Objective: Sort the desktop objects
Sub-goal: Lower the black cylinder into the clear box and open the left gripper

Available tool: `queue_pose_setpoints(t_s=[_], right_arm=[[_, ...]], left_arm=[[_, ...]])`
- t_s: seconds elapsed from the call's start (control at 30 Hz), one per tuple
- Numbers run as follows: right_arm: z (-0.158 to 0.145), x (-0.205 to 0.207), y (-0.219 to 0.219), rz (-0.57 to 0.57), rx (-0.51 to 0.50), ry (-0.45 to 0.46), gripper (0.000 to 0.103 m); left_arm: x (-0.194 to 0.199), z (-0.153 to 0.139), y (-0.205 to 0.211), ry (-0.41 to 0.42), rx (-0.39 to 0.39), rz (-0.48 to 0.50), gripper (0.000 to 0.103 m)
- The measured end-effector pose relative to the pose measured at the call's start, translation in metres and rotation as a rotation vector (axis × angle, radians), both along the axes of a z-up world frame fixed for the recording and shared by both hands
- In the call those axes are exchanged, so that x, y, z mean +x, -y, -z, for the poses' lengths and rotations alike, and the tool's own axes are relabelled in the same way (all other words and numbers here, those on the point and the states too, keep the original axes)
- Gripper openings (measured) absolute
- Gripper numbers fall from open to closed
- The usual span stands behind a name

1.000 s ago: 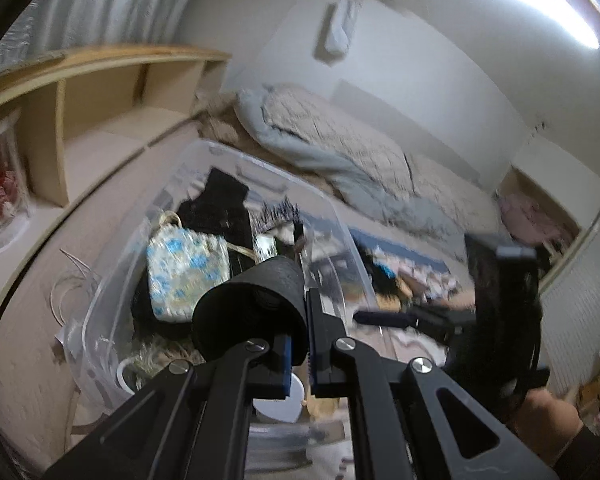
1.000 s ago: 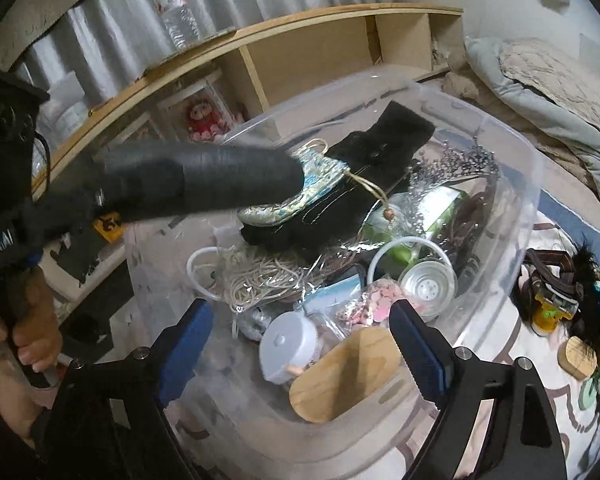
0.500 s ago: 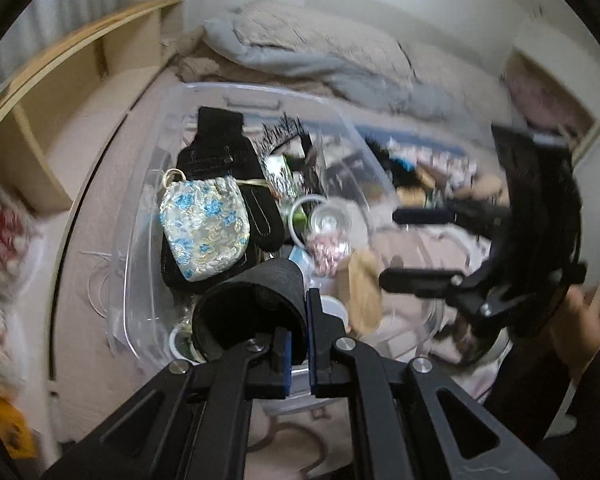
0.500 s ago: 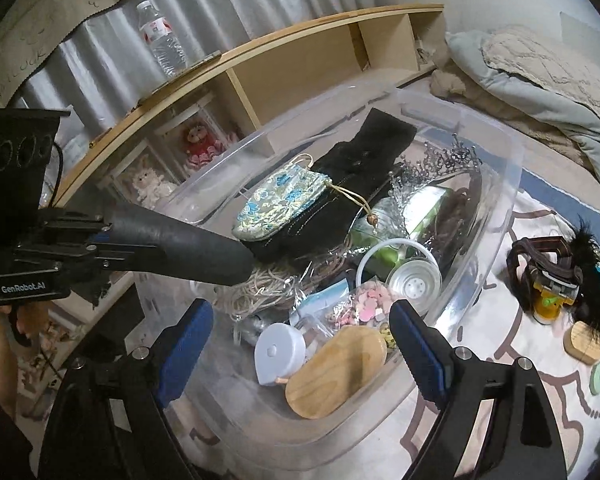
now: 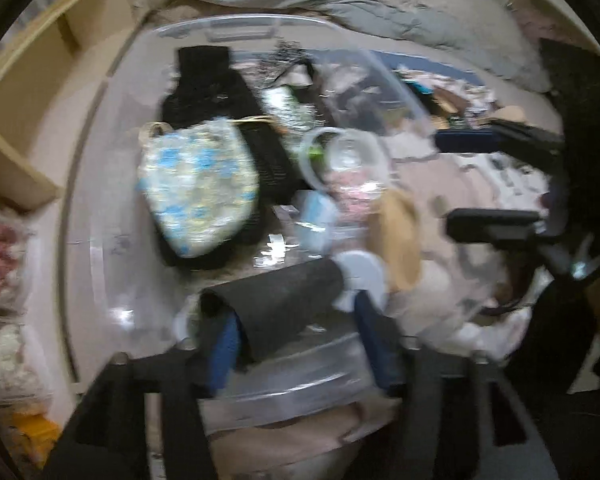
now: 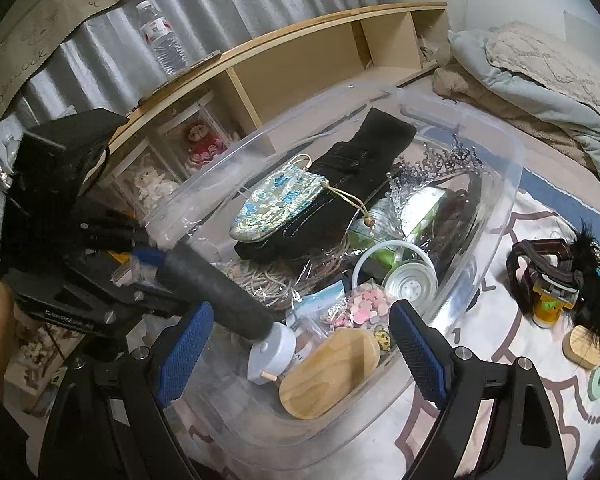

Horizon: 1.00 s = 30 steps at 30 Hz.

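Observation:
A clear plastic bin [image 6: 512, 184] holds a floral pouch [image 6: 276, 208], a black case [image 6: 356, 168], a wooden oval [image 6: 332, 372], a white round box [image 6: 272, 352] and more. My left gripper [image 5: 296, 344] is open over the bin's near edge; a black tube [image 5: 280, 304] lies between its fingers, its tip on the white box [image 5: 360, 272]. In the right wrist view the tube [image 6: 216, 284] slopes down into the bin from the left gripper [image 6: 140, 260]. My right gripper [image 6: 300, 356] is open and empty above the bin's near side.
A wooden shelf [image 6: 300, 60] with a water bottle [image 6: 164, 40] stands behind the bin. A bed with a grey blanket [image 6: 540, 80] lies at the back right. A strap, a feathery black item [image 6: 592, 264] and small objects lie on the mat right of the bin.
My left gripper has tilted down over the bin and opened. The black tube has dropped from level to sloping into the bin. The right gripper has barely moved.

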State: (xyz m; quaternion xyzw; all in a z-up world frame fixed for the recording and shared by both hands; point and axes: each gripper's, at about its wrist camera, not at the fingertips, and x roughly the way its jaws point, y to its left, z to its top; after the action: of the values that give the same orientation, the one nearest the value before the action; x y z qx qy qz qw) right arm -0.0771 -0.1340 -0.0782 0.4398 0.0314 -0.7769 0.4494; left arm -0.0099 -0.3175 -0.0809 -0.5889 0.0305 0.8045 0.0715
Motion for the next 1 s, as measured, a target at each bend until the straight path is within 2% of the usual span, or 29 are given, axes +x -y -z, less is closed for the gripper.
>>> queue_pose_setpoints(t_s=[0.1,0.4,0.43,0.47,0.53,0.63,0.83,1.0], right_arm=[[0.001,-0.002,0.001,0.0,-0.001,0.005,0.09],[-0.004,0.001,0.001,-0.01,-0.043,0.01,0.089],[-0.005,0.002,0.002,-0.024,-0.054,0.007,0.081],[-0.006,0.003,0.005,-0.04,-0.047,0.002,0.06],[-0.005,0.004,0.013,-0.072,-0.015,-0.001,0.035],[0.003,0.008,0.031,-0.16,0.082,-0.001,0.015],[0.021,0.023,0.07,-0.343,0.333,-0.024,0.012],[0.033,0.024,0.089,-0.408,0.446,-0.013,0.012]], left_arm=[[0.002,0.001,0.015,0.002,-0.046,-0.054,0.06],[0.01,-0.025,0.031,-0.109,-0.019,-0.148,0.06],[0.01,-0.027,0.03,-0.123,-0.014,-0.153,0.06],[0.011,-0.03,0.029,-0.143,0.001,-0.159,0.06],[0.016,-0.034,0.029,-0.179,0.033,-0.178,0.06],[0.02,-0.037,0.024,-0.218,0.046,-0.19,0.06],[0.034,-0.046,0.018,-0.288,0.083,-0.189,0.06],[0.044,-0.05,0.021,-0.323,0.085,-0.215,0.06]])
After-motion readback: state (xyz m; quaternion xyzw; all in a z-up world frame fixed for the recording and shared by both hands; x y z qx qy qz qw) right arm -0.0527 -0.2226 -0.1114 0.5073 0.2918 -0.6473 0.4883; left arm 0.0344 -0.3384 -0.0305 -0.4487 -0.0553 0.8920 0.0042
